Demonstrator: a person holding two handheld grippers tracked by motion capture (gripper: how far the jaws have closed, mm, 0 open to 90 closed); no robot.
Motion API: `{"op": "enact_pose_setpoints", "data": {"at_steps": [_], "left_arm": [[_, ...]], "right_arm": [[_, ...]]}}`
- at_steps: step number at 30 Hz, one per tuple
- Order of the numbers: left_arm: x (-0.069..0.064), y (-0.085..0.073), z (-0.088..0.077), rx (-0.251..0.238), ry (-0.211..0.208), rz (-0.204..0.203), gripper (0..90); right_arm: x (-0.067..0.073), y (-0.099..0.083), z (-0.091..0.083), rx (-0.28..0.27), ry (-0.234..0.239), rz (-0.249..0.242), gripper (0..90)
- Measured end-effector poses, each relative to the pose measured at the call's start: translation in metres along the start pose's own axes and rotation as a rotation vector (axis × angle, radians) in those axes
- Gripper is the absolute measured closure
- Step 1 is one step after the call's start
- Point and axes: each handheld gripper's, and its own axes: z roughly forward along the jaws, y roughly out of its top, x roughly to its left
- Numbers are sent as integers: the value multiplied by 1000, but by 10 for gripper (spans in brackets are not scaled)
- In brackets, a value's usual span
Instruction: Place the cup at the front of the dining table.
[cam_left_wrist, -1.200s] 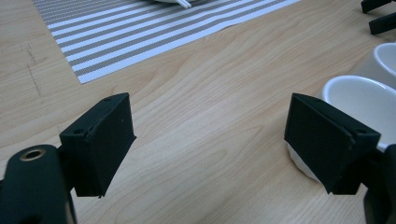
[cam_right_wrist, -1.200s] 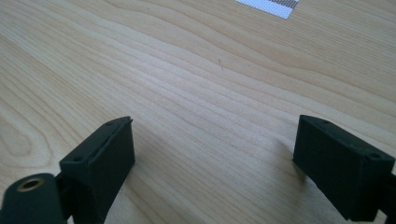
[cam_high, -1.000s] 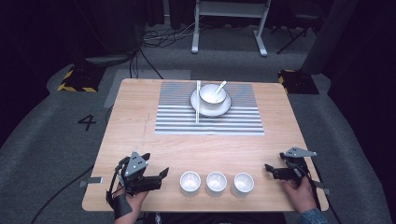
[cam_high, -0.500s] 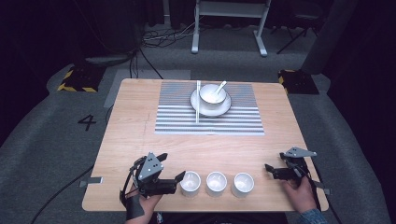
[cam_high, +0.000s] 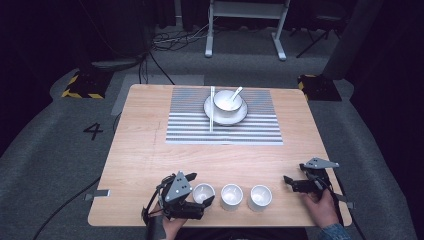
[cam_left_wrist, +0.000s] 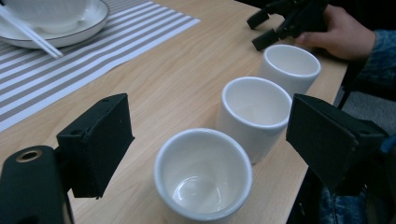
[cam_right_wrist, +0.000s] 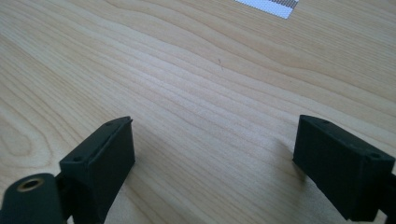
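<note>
left gripper (cam_left_wrist: 205, 140): mine, matte black blocky pads, jaws apart and just been opening; nearest cup sits between them, pads clear of its wall. In the high view I see it (cam_high: 202, 194) at the near edge by the leftmost cup.
nearest cup (cam_left_wrist: 203, 173): small, round, glossy white ceramic, no handle, upright, empty; stands on the wood at the near edge, left end of a row of three (cam_high: 203, 193).
middle cup (cam_left_wrist: 254, 115): same white glazed shape, upright, just beside the nearest cup.
far cup (cam_left_wrist: 290, 67): same again, end of the row, near my right hand (cam_left_wrist: 341, 35).
right gripper (cam_right_wrist: 215, 163): jaws wide, flat square black pads, bare wood between them; in the high view (cam_high: 295, 184) it's apart from the cups, at the right edge.
table (cam_high: 145, 150): light wood, visible grain, rectangular, rounded corners.
mat (cam_high: 190, 125): flat, grey and white stripes, far half of the table.
plate (cam_high: 239, 115): round, white, dark rim, on the mat.
bowl (cam_high: 227, 100): white, glossy, on the plate, with a spoon (cam_high: 236, 92) leaning in it.
chopsticks (cam_high: 212, 107): pale, straight pair, lying across the plate's left edge.
</note>
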Motion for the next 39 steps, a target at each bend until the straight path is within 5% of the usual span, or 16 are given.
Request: {"op": "enact_pose_setpoints", "data": {"at_steps": [8, 21, 27, 32, 39], "left_arm": [[-5, -5, 12, 2, -16, -4, 146], [-1, -22, 36, 77, 34, -14, 141], [2, -29, 42, 121, 18, -25, 144], [5, -34, 47, 169, 2, -37, 161], [5, -35, 45, 195, 30, -29, 256]], "right_arm": [[0, 0, 0, 0, 0, 0, 126], [0, 0, 0, 0, -1, -1, 126], [0, 0, 0, 0, -1, -1, 126], [0, 0, 0, -1, 0, -1, 128], [0, 0, 0, -1, 0, -2, 128]]}}
